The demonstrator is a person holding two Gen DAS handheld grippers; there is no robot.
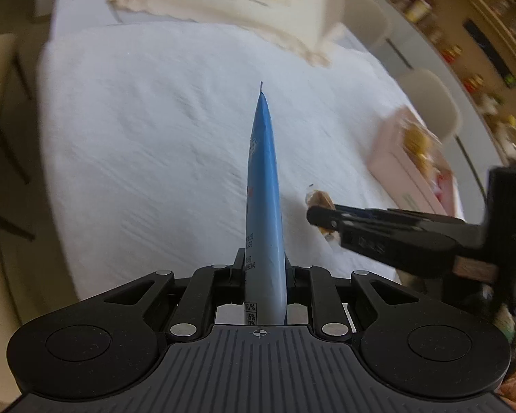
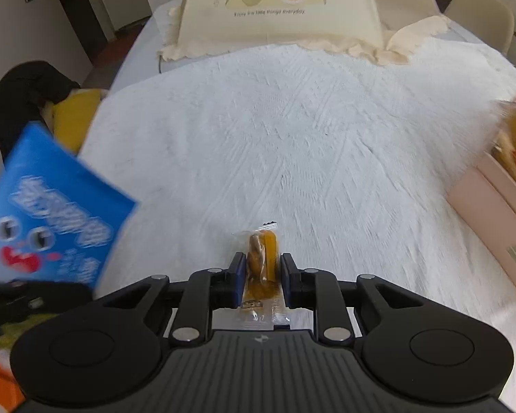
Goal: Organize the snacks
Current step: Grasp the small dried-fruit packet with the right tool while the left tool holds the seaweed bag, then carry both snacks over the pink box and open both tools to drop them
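Snacks were mid-sort: the left gripper was clamped on a blue packet, the right gripper on a small wrapped pastry, both held above the white-covered tabletop. Neither had reached the pink box, which already held some snacks.

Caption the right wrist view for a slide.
Right gripper, jaws shut on a clear-wrapped snack above the white cloth; blue snack bag at left, pink box at right.

Two snack packets, one pink box
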